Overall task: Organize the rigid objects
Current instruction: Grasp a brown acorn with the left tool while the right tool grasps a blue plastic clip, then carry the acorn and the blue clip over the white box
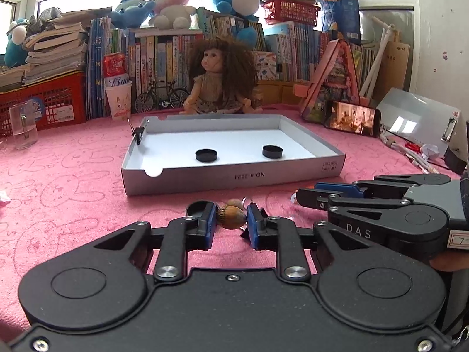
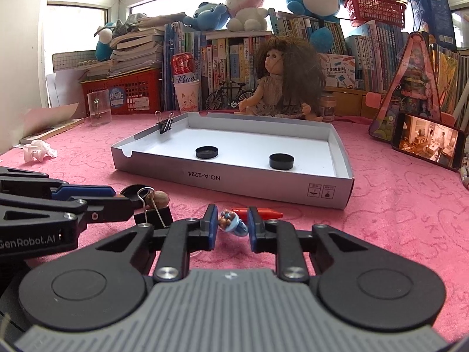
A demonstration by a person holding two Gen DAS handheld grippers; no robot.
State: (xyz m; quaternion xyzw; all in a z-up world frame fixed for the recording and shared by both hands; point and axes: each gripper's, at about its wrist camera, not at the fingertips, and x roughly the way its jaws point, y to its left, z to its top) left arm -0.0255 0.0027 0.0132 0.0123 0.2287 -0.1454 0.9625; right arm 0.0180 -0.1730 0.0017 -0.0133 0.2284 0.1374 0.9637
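The left gripper [image 1: 231, 220] clamps a brown nut [image 1: 231, 218]; the right gripper [image 2: 231, 224] clamps a small blue figurine [image 2: 233, 223].

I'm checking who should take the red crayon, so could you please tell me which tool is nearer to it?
The right tool. The red crayon lies just beyond its tips, which close on a small blue toy. The left tool sits further left, gripping a walnut.

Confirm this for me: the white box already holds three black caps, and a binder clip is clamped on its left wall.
Not quite. The white box holds two black caps, one at and one at, not three; the right wrist view shows this. A third black cap still lies outside on the pink cloth. The binder clip is indeed clamped on the left wall.
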